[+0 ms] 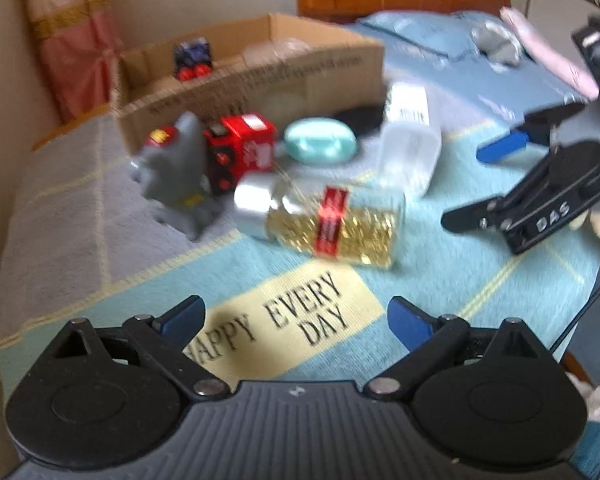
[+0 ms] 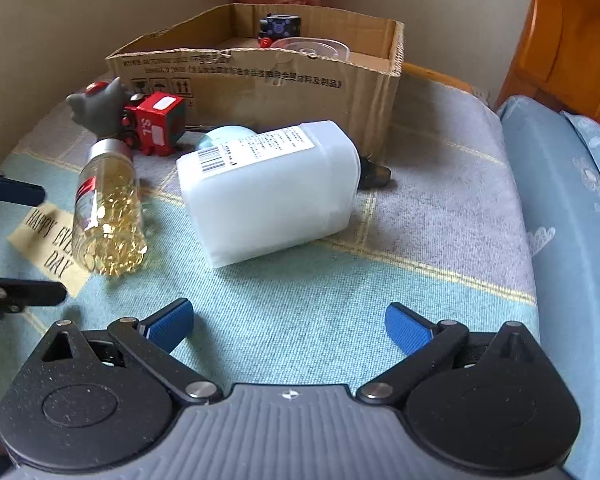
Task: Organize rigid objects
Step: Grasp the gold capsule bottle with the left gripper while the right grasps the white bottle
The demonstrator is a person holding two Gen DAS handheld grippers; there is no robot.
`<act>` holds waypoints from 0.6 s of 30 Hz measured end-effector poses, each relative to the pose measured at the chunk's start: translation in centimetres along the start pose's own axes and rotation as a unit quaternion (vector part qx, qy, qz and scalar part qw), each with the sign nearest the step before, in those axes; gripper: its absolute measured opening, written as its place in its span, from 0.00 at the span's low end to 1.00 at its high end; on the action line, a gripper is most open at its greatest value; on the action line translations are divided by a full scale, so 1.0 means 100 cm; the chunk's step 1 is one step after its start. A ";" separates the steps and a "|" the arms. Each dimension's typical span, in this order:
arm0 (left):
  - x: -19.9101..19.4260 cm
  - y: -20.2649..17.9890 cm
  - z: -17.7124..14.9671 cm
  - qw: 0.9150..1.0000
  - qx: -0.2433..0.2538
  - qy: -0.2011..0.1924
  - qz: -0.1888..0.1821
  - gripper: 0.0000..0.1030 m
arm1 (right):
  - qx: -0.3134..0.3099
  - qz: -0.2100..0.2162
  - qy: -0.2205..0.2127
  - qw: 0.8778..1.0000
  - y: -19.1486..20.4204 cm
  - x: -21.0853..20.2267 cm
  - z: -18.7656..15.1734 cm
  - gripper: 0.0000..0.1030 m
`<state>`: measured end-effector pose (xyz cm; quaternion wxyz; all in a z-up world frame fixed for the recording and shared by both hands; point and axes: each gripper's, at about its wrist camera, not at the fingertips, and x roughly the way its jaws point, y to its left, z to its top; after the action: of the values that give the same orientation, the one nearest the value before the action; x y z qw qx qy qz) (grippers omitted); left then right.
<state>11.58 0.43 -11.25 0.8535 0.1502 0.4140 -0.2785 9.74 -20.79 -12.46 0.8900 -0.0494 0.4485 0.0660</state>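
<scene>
A clear bottle of golden capsules (image 1: 332,224) (image 2: 108,216) with a silver cap lies on its side on the blanket. A white plastic container (image 2: 272,192) (image 1: 410,140) lies beside it. A red toy train (image 1: 240,148) (image 2: 156,124), a grey shark toy (image 1: 176,168) (image 2: 96,100) and a teal oval case (image 1: 320,140) (image 2: 228,134) lie before the cardboard box (image 1: 260,80) (image 2: 260,84). The box holds a dark toy train (image 1: 194,58) (image 2: 280,28) and a clear lid (image 2: 312,48). My left gripper (image 1: 296,320) is open and empty, short of the bottle. My right gripper (image 2: 288,324) (image 1: 476,184) is open and empty, short of the container.
The blanket (image 2: 340,312) carries a yellow "HAPPY EVERY DAY" patch (image 1: 284,324). A blue pillow (image 2: 572,208) lies at the right, by an orange wooden headboard (image 2: 572,40). A black object (image 2: 374,174) lies behind the container. A wall and pink curtain (image 1: 68,40) stand behind the box.
</scene>
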 end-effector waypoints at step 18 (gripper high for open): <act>0.023 0.003 0.017 0.998 0.008 -0.047 -0.027 1.00 | -0.019 0.017 -0.036 0.999 -0.006 -0.004 -0.011 1.00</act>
<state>13.99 -0.96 -12.02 0.8632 0.1326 0.3746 -0.3114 8.75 -21.54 -12.76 0.9033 -0.0565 0.4154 0.0917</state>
